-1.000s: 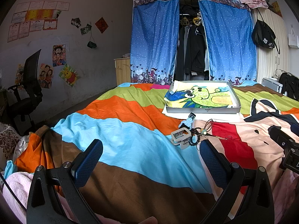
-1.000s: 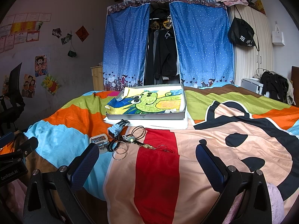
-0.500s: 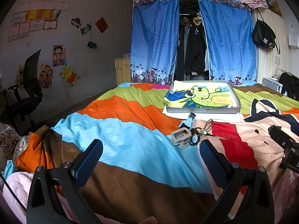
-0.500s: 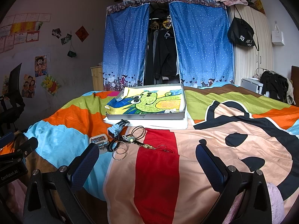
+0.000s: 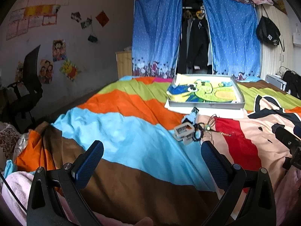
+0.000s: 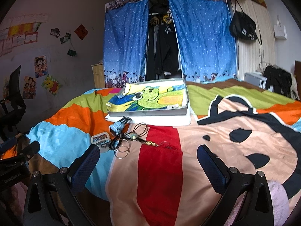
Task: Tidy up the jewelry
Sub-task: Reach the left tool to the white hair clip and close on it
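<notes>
two grippers: the left gripper [image 5: 152, 158] and the right gripper [image 6: 148, 159], each with two blue-padded fingers spread wide. one grey tray [image 6: 148, 111] lined with one cartoon cloth [image 6: 150, 98]. one blue watch [image 6: 118, 125], one grey buckle-like clasp [image 6: 100, 139], one dark bead bracelet [image 6: 114, 144], two thin metal rings [image 6: 122, 151], one cord necklace with a pale bead [image 6: 134, 136]. two blue curtains [image 6: 124, 43], one black bag [image 6: 242, 29], one office chair [image 5: 28, 92].

Bedspread [image 6: 235, 146] was matt, wrinkled cloth. Tray [image 6: 150, 112] had a dull grey wall, metal or plastic. Hoops [image 6: 121, 150] shiny metal. Gripper pads [image 6: 85, 169] textured blue, dotted.
</notes>
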`<control>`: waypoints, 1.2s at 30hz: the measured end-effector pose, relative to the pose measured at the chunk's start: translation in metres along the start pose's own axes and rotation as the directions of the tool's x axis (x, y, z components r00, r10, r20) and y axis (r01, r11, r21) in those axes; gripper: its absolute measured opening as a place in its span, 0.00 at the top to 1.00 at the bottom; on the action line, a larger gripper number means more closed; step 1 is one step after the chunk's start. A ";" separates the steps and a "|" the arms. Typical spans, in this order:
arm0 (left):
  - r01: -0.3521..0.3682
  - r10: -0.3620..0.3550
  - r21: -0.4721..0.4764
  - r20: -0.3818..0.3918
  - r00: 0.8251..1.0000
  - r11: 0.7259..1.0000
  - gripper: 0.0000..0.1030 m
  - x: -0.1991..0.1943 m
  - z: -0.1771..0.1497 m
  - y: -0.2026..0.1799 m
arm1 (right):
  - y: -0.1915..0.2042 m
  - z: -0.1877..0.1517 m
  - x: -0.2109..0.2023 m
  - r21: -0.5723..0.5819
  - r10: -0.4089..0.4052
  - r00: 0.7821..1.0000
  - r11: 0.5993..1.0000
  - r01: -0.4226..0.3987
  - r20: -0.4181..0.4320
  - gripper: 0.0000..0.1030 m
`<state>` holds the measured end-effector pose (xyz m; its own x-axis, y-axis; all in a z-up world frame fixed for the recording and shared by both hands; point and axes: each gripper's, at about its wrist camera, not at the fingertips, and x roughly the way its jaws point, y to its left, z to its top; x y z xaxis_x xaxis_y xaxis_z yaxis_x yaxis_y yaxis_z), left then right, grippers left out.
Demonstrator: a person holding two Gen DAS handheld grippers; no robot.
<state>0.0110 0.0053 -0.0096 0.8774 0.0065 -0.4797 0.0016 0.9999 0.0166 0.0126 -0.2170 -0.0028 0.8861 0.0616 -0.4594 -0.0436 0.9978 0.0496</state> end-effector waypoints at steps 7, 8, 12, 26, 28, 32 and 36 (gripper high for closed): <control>0.022 -0.022 0.002 -0.101 0.995 1.000 0.01 0.026 0.015 0.003 | -0.015 0.010 0.022 0.090 0.063 0.992 0.995 -0.053 -0.108 0.00; 0.037 -0.036 0.003 -0.115 0.993 0.999 0.01 0.031 0.018 0.004 | -0.017 0.010 0.026 0.097 0.069 0.990 0.994 -0.058 -0.119 0.00; 0.103 -0.098 0.024 -0.165 0.981 0.994 0.01 0.053 0.031 0.005 | -0.026 0.020 0.045 0.095 0.112 0.984 0.990 -0.100 -0.139 0.00; 0.316 -0.293 0.027 -0.301 0.907 0.949 0.01 0.155 0.047 0.007 | -0.022 0.026 0.140 -0.056 0.199 0.942 0.973 -0.222 -0.272 0.00; 0.334 -0.308 0.028 -0.323 0.895 0.942 0.02 0.161 0.045 0.002 | -0.018 0.021 0.152 -0.062 0.216 0.931 0.968 -0.244 -0.294 0.00; 0.371 -0.331 0.053 -0.349 0.876 0.927 0.02 0.168 0.040 -0.005 | -0.010 0.015 0.168 -0.086 0.263 0.909 0.948 -0.305 -0.324 0.13; 0.397 -0.361 0.030 -0.355 0.862 0.918 0.04 0.180 0.041 -0.008 | 0.001 0.009 0.179 -0.113 0.309 0.880 0.922 -0.370 -0.361 0.31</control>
<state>0.1886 -0.0022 -0.0598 0.5856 -0.3498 -0.7312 0.3639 0.9195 -0.1485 0.1756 -0.2047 -0.0773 0.5997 0.3709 -0.7091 -0.4197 0.9002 0.1159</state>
